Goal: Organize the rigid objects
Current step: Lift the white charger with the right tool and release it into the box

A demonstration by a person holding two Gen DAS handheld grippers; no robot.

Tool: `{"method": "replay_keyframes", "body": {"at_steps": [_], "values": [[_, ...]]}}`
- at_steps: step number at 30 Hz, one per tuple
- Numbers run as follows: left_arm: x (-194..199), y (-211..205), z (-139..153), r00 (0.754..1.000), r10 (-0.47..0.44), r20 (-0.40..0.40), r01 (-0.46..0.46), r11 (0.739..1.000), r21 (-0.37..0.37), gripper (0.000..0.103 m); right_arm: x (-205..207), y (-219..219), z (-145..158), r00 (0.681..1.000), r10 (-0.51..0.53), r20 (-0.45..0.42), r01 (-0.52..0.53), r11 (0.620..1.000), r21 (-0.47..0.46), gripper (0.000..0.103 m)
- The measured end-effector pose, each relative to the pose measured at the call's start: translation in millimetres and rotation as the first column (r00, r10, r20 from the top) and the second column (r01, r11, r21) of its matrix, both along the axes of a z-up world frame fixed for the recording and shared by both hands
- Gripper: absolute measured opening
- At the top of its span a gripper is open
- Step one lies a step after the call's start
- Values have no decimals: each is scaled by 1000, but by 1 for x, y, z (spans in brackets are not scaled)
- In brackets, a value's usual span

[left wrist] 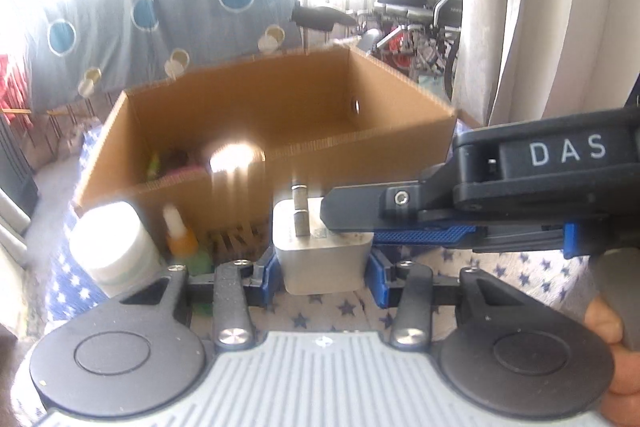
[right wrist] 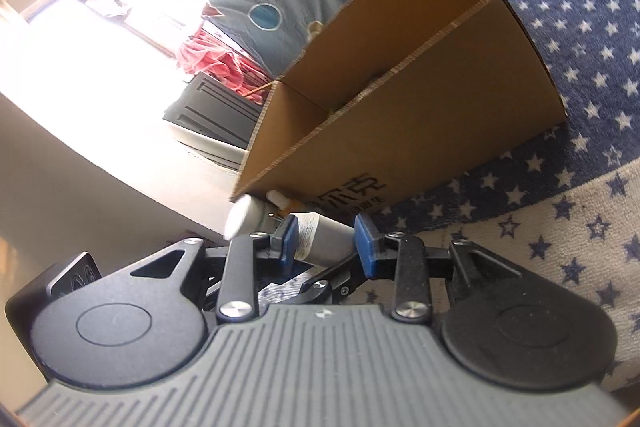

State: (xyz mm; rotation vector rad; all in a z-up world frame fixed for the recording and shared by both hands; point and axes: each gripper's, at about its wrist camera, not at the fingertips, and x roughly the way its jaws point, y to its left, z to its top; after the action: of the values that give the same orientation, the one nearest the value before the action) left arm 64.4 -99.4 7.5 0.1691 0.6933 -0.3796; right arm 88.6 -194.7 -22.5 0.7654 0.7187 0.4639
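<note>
Left gripper pinches a white charger, prongs up, before the cardboard box. Right gripper clamps a white tube near the box's front corner on the starred cloth.

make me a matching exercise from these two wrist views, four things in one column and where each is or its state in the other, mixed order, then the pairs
Things:
1. white plug-in power adapter with metal prongs
2. brown open-topped cardboard box
3. small bottle with orange body and white tip
4. white round-lidded plastic jar

Places or states:
A. standing on the star-print cloth, holding a few items
B. clamped between the left gripper's blue fingers
C. at the box's near left corner
D. upright against the box's front wall

Pairs: 1-B, 2-A, 3-D, 4-C
</note>
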Motion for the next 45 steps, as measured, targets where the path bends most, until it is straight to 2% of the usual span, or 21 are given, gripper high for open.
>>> {"method": "replay_keyframes", "body": {"at_steps": [5, 9, 13, 16, 22, 26, 30, 34, 39, 43, 45], "values": [[12, -5, 37, 999, 4, 51, -4, 1000, -4, 45, 6, -1, 36, 997, 27, 77, -26, 1000, -15, 32], [38, -11, 60, 999, 5, 49, -4, 1000, -16, 44, 26, -5, 67, 990, 52, 134, -46, 998, -52, 32], [79, -21, 65, 1000, 3, 2, -3, 1000, -14, 44, 58, -13, 84, 988, 69, 136, -57, 994, -91, 32], [120, -26, 57, 997, 28, -73, -30, 999, -23, 44, 93, -18, 89, 992, 80, 100, -67, 990, -126, 32], [198, -32, 32, 975, 96, -202, -105, 994, -33, 44, 188, -24, 78, 993, 110, -30, -114, 979, -171, 32], [243, -35, 10, 944, 135, -301, -157, 987, -47, 44, 243, -21, 65, 988, 115, -102, -136, 965, -224, 33], [274, -35, -10, 917, 176, -358, -210, 976, -59, 44, 282, -18, 49, 980, 118, -158, -157, 952, -264, 33], [297, -37, -28, 893, 208, -399, -248, 967, -51, 44, 304, -18, 33, 972, 123, -199, -180, 937, -298, 33], [310, -42, -37, 881, 234, -411, -267, 963, -24, 44, 323, -16, 19, 967, 131, -217, -197, 928, -317, 31], [314, -41, -46, 861, 227, -455, -276, 960, -43, 45, 330, -10, 16, 967, 141, -214, -210, 914, -348, 31], [314, -40, -48, 859, 212, -466, -273, 960, -66, 49, 329, -10, 15, 966, 141, -215, -212, 910, -357, 32]]}}
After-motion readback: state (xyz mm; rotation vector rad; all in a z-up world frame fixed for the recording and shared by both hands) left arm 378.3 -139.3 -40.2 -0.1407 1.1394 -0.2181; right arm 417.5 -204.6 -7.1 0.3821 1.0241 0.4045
